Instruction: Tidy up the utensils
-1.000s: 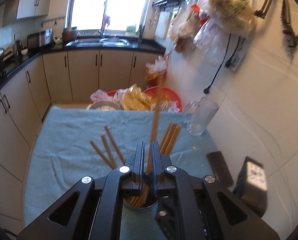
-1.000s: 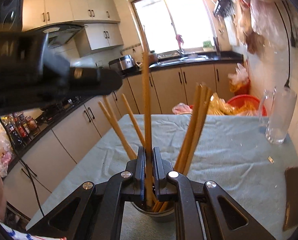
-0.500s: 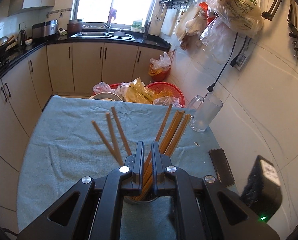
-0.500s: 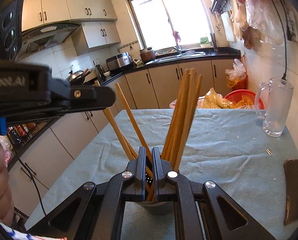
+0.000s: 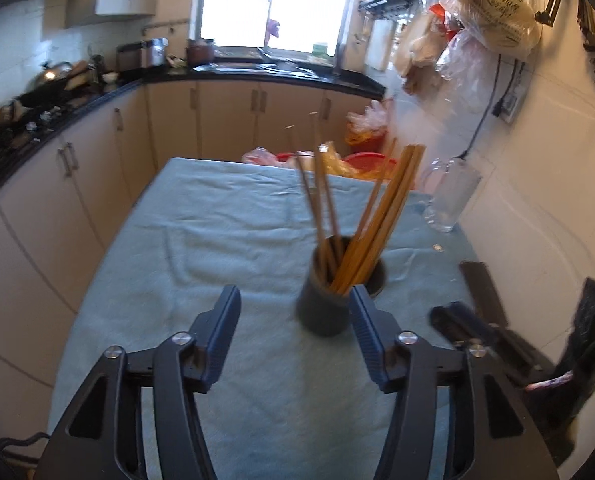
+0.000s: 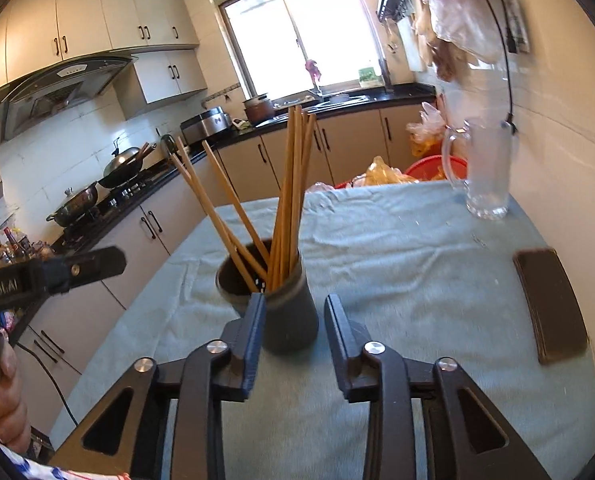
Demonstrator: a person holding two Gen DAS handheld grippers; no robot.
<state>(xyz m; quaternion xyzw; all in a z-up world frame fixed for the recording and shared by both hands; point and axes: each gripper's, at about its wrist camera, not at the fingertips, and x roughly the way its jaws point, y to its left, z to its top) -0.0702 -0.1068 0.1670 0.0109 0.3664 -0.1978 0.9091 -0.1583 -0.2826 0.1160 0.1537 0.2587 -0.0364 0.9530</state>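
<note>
Chopsticks (image 6: 285, 196): all upright in dark holder (image 6: 285, 312), mid-table toward the near edge, on blue cloth (image 6: 397, 248). Left gripper (image 5: 293, 316) and right gripper (image 6: 293, 324): jaws just opened, nothing between them. Advice: withdraw straight back, without knocking the holder.

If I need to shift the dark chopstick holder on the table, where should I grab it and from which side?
Probably grip the dark holder across its lower body, below the rim, coming in level from the near side with the right gripper, whose jaws have just opened and already flank it without pressing. The chopsticks fan out above the rim, so a top-down approach would likely knock them.
</note>
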